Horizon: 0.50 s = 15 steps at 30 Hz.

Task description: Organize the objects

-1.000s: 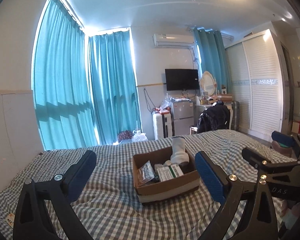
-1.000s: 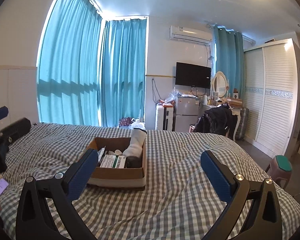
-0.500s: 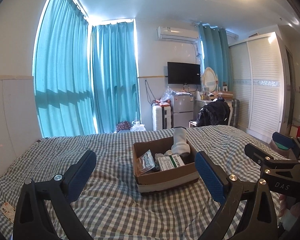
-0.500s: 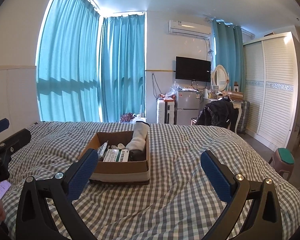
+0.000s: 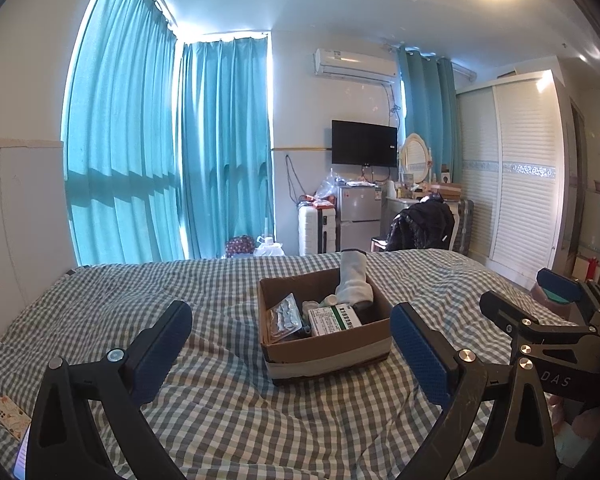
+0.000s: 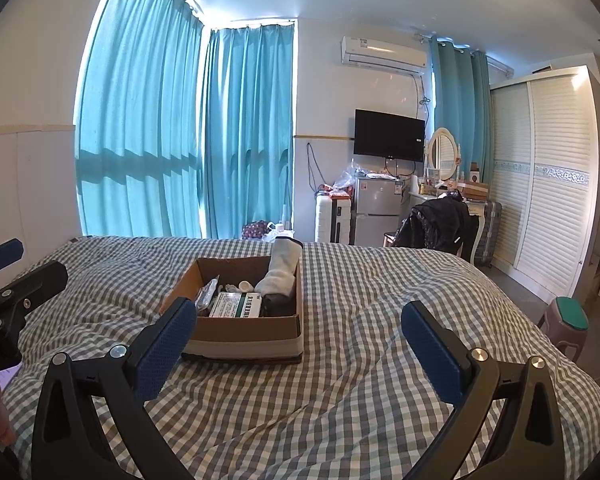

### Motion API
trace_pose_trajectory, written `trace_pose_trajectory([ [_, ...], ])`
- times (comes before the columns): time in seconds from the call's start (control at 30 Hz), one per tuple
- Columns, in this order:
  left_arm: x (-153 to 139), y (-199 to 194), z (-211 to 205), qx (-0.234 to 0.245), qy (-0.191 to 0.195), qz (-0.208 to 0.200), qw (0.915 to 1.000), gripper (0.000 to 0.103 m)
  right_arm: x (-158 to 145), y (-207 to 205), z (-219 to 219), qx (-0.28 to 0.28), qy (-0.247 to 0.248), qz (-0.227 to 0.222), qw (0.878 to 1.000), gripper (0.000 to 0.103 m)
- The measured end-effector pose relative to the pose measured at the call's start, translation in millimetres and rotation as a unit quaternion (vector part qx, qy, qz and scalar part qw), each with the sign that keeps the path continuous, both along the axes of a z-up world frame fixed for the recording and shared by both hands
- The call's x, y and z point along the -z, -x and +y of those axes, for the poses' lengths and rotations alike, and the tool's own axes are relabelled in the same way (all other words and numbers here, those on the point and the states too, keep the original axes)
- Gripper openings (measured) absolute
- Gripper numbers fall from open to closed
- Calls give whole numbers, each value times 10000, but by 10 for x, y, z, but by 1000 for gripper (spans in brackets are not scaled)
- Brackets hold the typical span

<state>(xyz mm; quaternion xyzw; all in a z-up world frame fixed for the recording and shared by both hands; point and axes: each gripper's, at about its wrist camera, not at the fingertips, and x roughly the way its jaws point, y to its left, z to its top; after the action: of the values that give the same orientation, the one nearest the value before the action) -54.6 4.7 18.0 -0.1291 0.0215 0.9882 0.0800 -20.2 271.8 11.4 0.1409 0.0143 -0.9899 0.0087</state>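
A brown cardboard box (image 5: pixel 328 350) (image 6: pixel 244 334) sits on the checked bed. In it are a rolled grey-white sock (image 5: pixel 354 280) (image 6: pixel 282 272), a green and white medicine box (image 5: pixel 334 318) (image 6: pixel 238 305), a clear blister pack (image 5: pixel 286 318) and small white bits. My left gripper (image 5: pixel 292 348) is open and empty, held above the bed just in front of the box. My right gripper (image 6: pixel 300 344) is open and empty, to the right of the box; it also shows at the right edge of the left wrist view (image 5: pixel 540 312).
The checked bedspread (image 6: pixel 360 380) fills the foreground. A phone (image 5: pixel 8 420) lies at the bed's left edge. Teal curtains, a TV, a small fridge, a chair with a black jacket (image 6: pixel 440 224), a wardrobe and a green-topped stool (image 6: pixel 568 324) stand beyond the bed.
Both views have tilted level and shifted slightly; the box stays in place between the fingers. Both grippers stay open and empty.
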Motion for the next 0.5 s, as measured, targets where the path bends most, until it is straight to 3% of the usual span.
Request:
trace_pose_trajectory([
  [0.5, 7, -36, -12, -69, 17, 50, 10000, 102, 11, -1, -10, 1, 9, -27, 10000, 103],
])
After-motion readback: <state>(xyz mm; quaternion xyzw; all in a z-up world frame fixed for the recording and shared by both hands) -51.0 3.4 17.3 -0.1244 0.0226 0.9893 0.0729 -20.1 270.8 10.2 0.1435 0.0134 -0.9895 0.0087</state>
